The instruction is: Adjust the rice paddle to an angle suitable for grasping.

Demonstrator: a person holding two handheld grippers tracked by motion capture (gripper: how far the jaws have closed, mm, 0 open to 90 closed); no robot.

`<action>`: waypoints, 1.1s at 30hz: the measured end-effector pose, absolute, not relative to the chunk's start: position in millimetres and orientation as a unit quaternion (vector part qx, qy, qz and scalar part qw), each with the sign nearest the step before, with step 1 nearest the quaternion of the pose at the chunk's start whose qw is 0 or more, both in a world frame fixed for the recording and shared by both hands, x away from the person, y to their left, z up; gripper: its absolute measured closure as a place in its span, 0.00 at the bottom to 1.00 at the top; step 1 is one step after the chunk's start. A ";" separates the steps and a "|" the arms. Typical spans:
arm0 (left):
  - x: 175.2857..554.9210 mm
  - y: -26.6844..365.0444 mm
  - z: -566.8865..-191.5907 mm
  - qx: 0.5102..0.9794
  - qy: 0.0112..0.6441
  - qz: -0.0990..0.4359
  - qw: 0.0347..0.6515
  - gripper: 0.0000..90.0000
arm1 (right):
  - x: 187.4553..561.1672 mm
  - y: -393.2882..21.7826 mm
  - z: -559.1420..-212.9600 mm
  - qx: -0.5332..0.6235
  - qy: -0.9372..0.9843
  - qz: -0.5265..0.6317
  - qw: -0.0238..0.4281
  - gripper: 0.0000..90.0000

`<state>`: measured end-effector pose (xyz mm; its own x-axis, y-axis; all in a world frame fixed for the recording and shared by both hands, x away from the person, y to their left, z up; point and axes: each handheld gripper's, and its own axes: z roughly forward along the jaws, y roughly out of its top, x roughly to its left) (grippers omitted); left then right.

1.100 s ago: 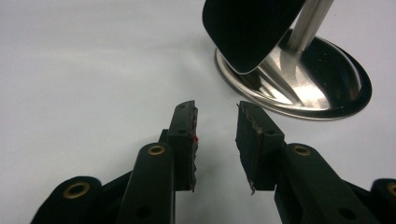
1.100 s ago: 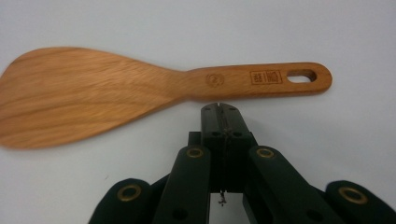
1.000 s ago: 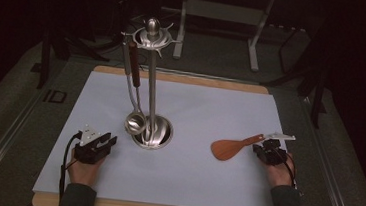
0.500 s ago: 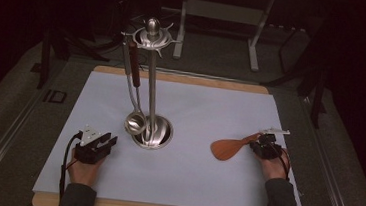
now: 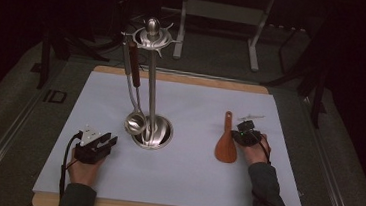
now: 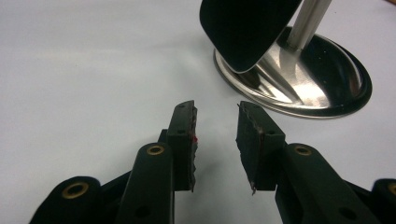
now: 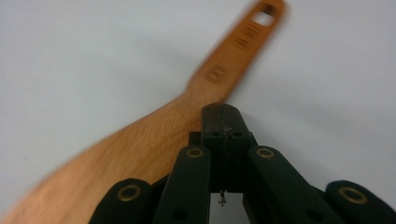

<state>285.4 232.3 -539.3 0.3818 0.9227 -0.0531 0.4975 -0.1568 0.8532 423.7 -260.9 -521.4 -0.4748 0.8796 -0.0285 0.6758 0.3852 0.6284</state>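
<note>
- Lying flat on the white desk (image 5: 184, 183) at right of centre in the high view: wooden spatula (image 5: 227, 139), blade toward the bottom of the frame, handle pointing toward the top.
- Sitting just right of the spatula's blade, touching its edge: right hand-held gripper (image 5: 245, 135), jaws clenched together, nothing between them.
- Showing in the right gripper view: the same hand-held gripper (image 7: 223, 122) with pads pressed tight at lower centre, tips resting against the spatula (image 7: 154, 140) where blade narrows into handle; handle running blurred toward the upper right of the frame, hanging hole at its far end.
- Resting on the desk at lower left of the high view: left hand-held gripper (image 5: 98, 144), jaws released, gripping nothing.
- Showing in the left gripper view: the left hand-held gripper (image 6: 215, 135) with a clear gap between the pads, bare desk beneath, pointing toward the round steel base of the utensil stand (image 6: 317, 79) at upper right.
- Standing left of centre in the high view: utensil stand (image 5: 152, 80), upright, with a ladle (image 5: 134, 121) hanging from its top ring, bowl just beside the base.
</note>
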 end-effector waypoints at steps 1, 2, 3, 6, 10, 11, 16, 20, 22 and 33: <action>285.4 232.2 -539.3 0.718 0.495 0.253 0.420 0.75 | 424.4 -254.9 -520.9 0.470 0.818 0.278 0.179 1.00; 285.3 232.2 -539.2 0.718 0.495 0.253 0.420 0.75 | 424.6 -249.9 -520.7 0.462 0.824 0.277 0.178 1.00; 285.3 232.2 -539.3 0.718 0.495 0.253 0.420 0.75 | 423.5 -240.0 -520.3 0.444 0.835 0.273 0.177 1.00; 285.3 232.1 -539.3 0.718 0.495 0.253 0.420 0.75 | 420.9 -230.3 -520.0 0.425 0.846 0.273 0.172 1.00; 285.2 232.1 -539.2 0.718 0.494 0.254 0.420 0.75 | 412.4 -213.5 -518.6 0.380 0.870 0.272 0.155 1.00; 285.2 232.1 -539.3 0.718 0.494 0.254 0.419 0.75 | 409.6 -209.8 -518.3 0.369 0.876 0.272 0.150 1.00; 285.1 231.8 -539.3 0.718 0.494 0.255 0.419 0.75 | 402.9 -196.4 -514.3 0.337 0.894 0.259 0.143 0.98; 285.3 232.0 -539.3 0.718 0.494 0.254 0.419 0.75 | 402.9 -186.1 -505.1 0.326 0.896 0.268 0.135 0.86; 285.3 232.0 -539.3 0.718 0.494 0.254 0.419 0.75 | 403.9 -179.3 -502.3 0.320 0.899 0.268 0.129 0.78; 285.4 232.3 -539.3 0.718 0.495 0.252 0.420 0.74 | 415.6 -157.1 -507.3 0.329 0.913 0.217 0.104 0.73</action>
<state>285.4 232.3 -539.3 0.3832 0.9222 -0.0530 0.4981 -0.1580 0.8526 415.6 -157.1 -507.3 -0.7618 0.6460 -0.0475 0.5559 0.6897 0.4639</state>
